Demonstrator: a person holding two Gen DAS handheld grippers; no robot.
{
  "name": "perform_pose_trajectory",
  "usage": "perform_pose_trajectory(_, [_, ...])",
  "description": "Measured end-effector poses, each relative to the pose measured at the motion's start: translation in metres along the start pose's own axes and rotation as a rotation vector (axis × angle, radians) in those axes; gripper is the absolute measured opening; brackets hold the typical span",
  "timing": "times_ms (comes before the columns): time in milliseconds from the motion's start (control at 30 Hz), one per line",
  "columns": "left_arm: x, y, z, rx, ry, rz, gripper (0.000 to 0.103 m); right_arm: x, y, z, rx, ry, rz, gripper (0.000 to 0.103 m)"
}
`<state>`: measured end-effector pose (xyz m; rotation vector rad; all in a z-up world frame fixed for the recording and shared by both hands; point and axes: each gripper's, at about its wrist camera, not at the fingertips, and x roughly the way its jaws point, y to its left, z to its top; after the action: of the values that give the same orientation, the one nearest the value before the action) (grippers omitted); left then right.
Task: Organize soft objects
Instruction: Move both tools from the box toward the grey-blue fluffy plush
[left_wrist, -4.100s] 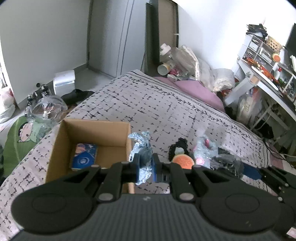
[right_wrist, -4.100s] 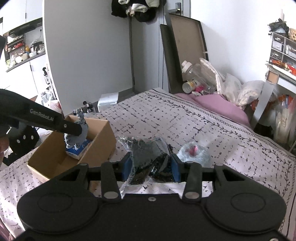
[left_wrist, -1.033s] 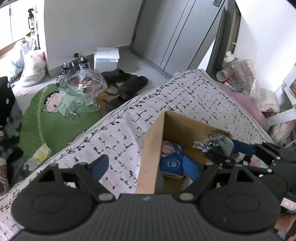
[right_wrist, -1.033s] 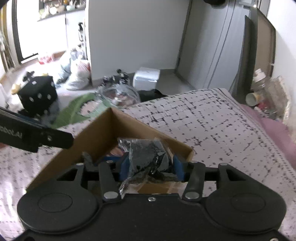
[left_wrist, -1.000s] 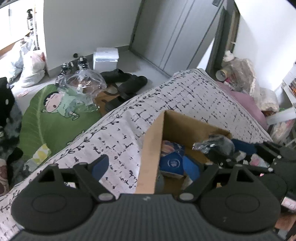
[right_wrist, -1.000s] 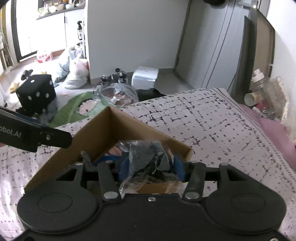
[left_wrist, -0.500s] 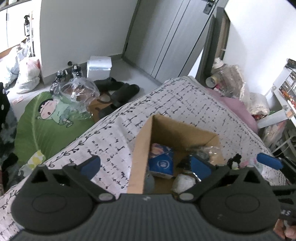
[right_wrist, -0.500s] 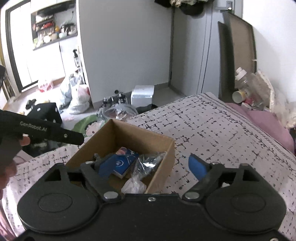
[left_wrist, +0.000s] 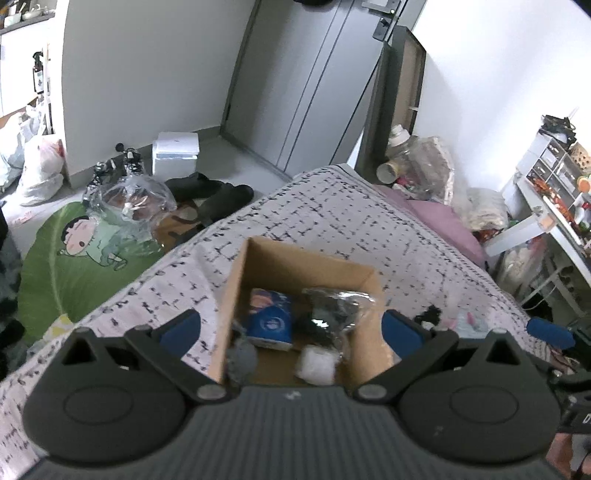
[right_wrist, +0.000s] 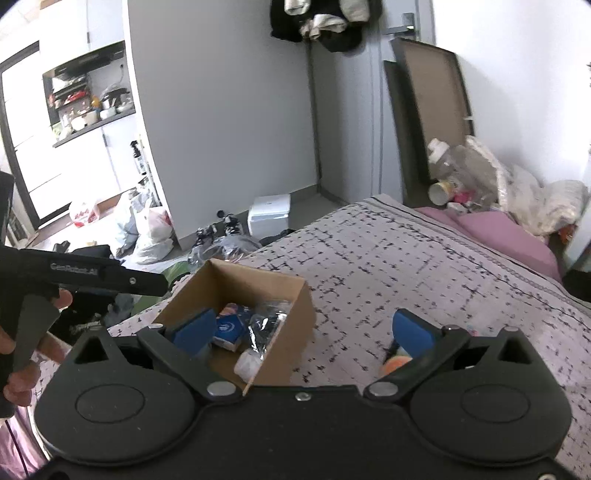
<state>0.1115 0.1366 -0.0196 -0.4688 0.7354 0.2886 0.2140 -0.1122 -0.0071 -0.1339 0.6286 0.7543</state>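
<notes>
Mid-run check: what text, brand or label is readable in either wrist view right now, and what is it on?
"GenRobot.AI": white lettering on the black body of the left gripper, seen from the right wrist view, slightly blurred.
Blue packet in the cardboard box: round white logo, print too blurred to read.
Nothing else is legible.

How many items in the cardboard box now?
4 visible in the cardboard box: blue packet at the back left, clear bag of dark stuff to its right, white soft lump and grey fuzzy piece near the front. More may be hidden underneath.
</notes>
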Motion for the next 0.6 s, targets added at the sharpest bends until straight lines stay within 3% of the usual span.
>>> perform_pose_trajectory(600, [-0.011,-0.074,-0.025,0.126,0.026,0.018,0.103,-0.056,-0.067,-0.022,0.163,-0.039,-0.044,0.103])
